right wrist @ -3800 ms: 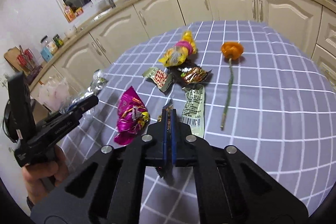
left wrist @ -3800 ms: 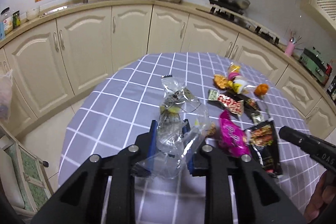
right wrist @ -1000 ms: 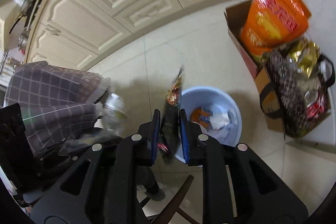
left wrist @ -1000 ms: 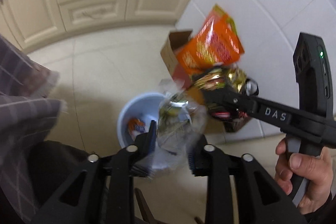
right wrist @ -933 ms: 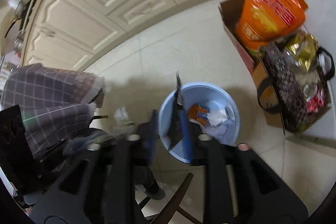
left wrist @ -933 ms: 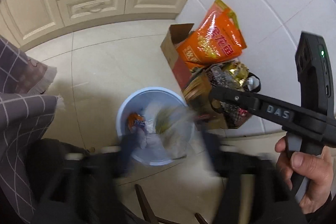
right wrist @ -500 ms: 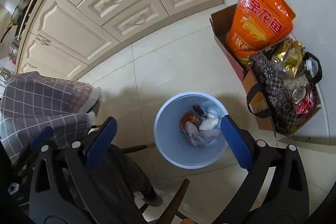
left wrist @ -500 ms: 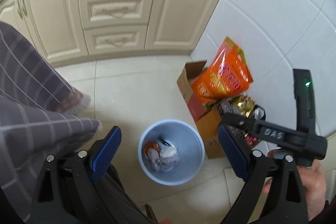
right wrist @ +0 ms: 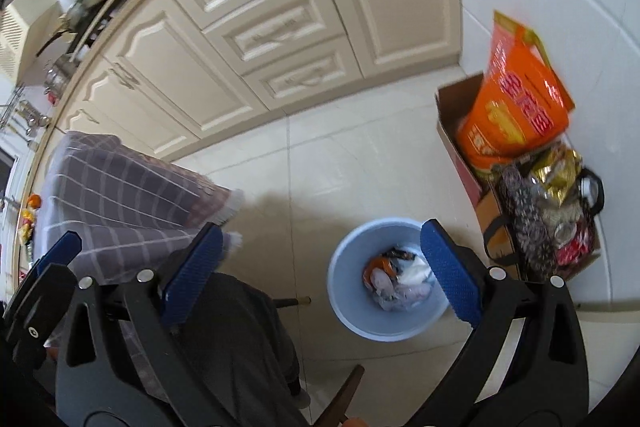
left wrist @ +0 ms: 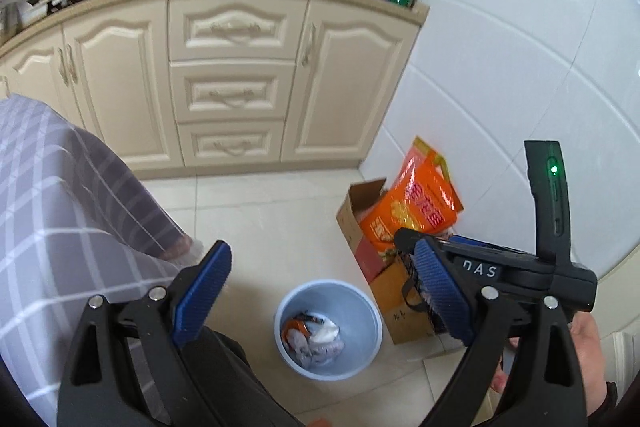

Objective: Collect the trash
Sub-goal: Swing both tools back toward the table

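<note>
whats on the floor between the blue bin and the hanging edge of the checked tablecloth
Mostly bare pale tile. In the right wrist view a thin wooden leg pokes out toward the blue bin from below the tablecloth, stopping short of it.

Left gripper (left wrist: 324, 291): black angular frame, silver screw heads, blue ribbed pads (left wrist: 202, 291); right gripper (right wrist: 320, 275) built alike; its black handle (left wrist: 548, 211) bears white "DAS" lettering and a green light; dark sleeve cuff (left wrist: 610, 393) at the wrist.
</note>
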### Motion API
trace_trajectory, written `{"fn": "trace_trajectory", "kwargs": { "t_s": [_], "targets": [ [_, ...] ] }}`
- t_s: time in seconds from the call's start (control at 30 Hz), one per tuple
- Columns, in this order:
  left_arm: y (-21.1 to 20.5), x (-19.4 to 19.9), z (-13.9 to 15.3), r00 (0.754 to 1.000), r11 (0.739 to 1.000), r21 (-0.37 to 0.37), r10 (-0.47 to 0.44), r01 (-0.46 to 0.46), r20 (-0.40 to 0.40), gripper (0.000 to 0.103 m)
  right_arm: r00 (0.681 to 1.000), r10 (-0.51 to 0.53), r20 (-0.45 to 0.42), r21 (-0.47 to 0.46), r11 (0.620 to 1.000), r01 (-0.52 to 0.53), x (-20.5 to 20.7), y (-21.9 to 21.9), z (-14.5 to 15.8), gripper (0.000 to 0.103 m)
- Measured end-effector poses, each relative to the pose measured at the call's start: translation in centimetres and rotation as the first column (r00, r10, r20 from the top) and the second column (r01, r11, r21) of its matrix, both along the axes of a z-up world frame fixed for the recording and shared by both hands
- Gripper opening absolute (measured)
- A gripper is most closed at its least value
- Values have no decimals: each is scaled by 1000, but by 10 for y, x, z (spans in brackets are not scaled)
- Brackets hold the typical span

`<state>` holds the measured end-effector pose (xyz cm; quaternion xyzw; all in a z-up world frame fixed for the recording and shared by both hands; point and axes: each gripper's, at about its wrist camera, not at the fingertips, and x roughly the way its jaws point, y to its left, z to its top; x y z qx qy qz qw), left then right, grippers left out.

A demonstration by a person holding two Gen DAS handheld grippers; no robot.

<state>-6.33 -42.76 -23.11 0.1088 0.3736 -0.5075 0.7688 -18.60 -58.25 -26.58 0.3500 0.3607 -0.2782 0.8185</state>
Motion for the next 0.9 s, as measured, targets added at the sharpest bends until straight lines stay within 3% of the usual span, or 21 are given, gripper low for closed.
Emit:
{"fn": "trace_trajectory", "kwargs": {
  "t_s": [0.23,0.5,0.63,0.9],
  "targets": [
    [40,10,47,994,994,-76,81,-76,74,93,992,100,71,-76,993,-94,34,31,54,97],
    [112,36,97,953,962,-150,253,-229,164,93,953,259,157,-149,960,-237,88,85,108,97],
    [156,53,116,919,927,-191,354,-321,174,94,919,349,182,-186,930,-316,119,118,131,97],
    [250,84,137,802,830,-223,555,-512,222,96,836,515,193,-254,849,-464,176,189,165,97]
  ]
}}
